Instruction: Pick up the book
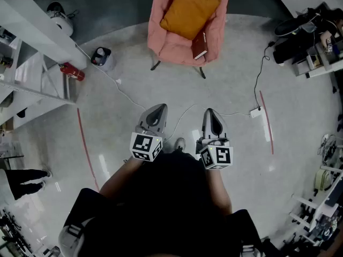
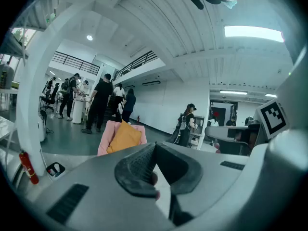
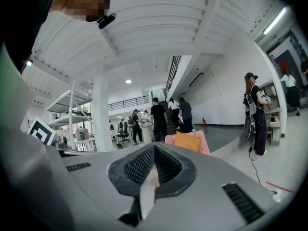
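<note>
The book (image 1: 199, 45), dark red, leans against the right arm inside a pink armchair (image 1: 170, 46), beside an orange cushion (image 1: 189, 9). Both grippers are held side by side over the floor, well short of the chair, and point toward it. My left gripper (image 1: 158, 109) is shut with nothing in it, and so is my right gripper (image 1: 209, 113). In the left gripper view the closed jaw tips (image 2: 155, 146) sit below the armchair (image 2: 107, 134). In the right gripper view the closed tips (image 3: 154, 147) sit left of the armchair (image 3: 206, 142). I cannot make out the book in either gripper view.
A white cable runs across the floor to a power strip (image 1: 256, 112). A red fire extinguisher (image 1: 72, 72) and a small bin (image 1: 102, 57) stand by the white column at left. Red tape lines (image 1: 267, 123) mark the floor. Shelving stands left, cluttered racks right. Several people stand far off.
</note>
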Demonstrator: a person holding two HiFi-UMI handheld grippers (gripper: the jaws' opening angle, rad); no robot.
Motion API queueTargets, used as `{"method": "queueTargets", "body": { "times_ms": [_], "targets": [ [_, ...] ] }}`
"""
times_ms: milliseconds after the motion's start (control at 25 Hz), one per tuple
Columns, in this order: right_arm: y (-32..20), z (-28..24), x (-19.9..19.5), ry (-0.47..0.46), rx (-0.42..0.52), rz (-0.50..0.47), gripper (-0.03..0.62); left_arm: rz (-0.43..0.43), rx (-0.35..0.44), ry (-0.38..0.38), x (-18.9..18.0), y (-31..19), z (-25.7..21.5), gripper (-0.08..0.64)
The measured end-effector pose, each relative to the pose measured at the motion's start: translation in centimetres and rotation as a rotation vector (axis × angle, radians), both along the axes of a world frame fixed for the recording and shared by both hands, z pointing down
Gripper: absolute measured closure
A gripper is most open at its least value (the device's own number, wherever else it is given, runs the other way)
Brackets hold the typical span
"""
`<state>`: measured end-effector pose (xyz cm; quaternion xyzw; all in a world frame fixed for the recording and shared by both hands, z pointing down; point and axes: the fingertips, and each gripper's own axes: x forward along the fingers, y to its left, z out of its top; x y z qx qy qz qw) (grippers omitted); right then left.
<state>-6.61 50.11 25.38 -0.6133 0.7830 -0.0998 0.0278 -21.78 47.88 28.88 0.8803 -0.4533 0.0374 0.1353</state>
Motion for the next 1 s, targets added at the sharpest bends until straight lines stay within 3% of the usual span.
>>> {"method": "queueTargets", "body": {
  "times_ms": [760,1000],
  "targets": [
    [0.5,0.2,2.3,-0.012,-0.008,0.006,0.591,0.009,0.001,-0.005,2.6,0.6,0.0,0.554],
    [0.7,0.3,4.6,-0.013,-0.018,-0.003,0.591,0.004,0.010,-0.001,5.1,0.6,-0.6,0.554]
  ]
}}
